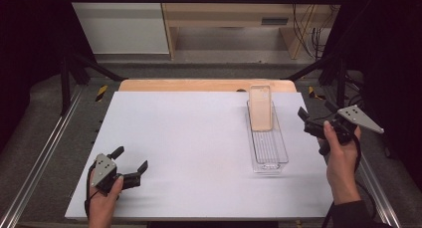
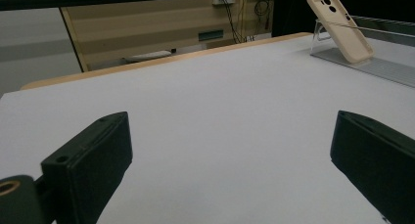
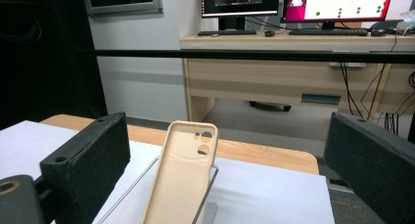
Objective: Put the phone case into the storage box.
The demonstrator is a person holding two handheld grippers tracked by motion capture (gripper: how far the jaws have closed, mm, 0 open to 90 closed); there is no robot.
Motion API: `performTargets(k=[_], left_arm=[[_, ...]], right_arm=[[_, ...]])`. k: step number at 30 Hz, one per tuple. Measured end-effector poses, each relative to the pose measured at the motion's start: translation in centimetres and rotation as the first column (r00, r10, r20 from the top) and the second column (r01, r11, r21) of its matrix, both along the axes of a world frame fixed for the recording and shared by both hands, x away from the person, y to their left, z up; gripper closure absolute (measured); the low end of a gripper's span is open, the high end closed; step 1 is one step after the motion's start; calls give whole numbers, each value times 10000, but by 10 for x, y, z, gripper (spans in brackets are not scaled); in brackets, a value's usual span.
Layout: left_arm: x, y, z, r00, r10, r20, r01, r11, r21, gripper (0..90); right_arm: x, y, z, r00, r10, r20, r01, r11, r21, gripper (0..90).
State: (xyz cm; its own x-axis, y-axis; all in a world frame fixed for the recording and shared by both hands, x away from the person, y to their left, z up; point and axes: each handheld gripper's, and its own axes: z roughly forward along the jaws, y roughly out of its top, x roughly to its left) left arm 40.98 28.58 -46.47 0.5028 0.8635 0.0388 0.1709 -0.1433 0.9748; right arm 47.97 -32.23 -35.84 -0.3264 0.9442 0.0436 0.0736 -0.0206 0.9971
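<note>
A beige phone case [image 1: 261, 107] leans upright against the far end of a clear narrow tray [image 1: 269, 163] on the right half of the white table. The case [image 2: 342, 28] and the tray [image 2: 386, 67] are far off at the upper right in the left gripper view. My left gripper [image 1: 132, 157] rests near the front left of the table, open and empty, its jaws [image 2: 235, 155] wide apart over bare table. My right gripper [image 1: 315, 110] is held to the right of the tray, open and empty. The case [image 3: 181, 180] stands just ahead between its jaws [image 3: 230, 165], apart from them.
The white tabletop [image 1: 189, 138] lies on a wooden board [image 1: 199, 84] inside a black metal frame. A black bar [image 3: 254, 54] crosses behind the table. Beyond it stand a wooden desk [image 3: 293, 82] with monitors and hanging cables.
</note>
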Motion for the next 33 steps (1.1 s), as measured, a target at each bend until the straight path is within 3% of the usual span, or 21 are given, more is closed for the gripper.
performTargets(k=[3, 8, 25, 33], left_arm=[[0, 0, 0, 10000, 7, 36, -7, 10000, 10, 19], [-2, 1, 1, 10000, -26, 29, 27, 9995, -314, 20], [-3, 1, 2, 9999, -126, 82, 128, 9994, -325, 20], [-4, 0, 3, 9996, -247, 122, 251, 9992, -319, 20]], right_arm=[[-4, 0, -2, 10000, 9, 89, -9, 10000, -8, 36], [-11, 0, -9, 9999, 145, 21, -145, 9999, -71, 34], [-36, -7, -16, 9983, 349, 464, -347, 9994, -62, 26], [-52, -7, -24, 9955, 569, 756, -535, 9975, -458, 25]])
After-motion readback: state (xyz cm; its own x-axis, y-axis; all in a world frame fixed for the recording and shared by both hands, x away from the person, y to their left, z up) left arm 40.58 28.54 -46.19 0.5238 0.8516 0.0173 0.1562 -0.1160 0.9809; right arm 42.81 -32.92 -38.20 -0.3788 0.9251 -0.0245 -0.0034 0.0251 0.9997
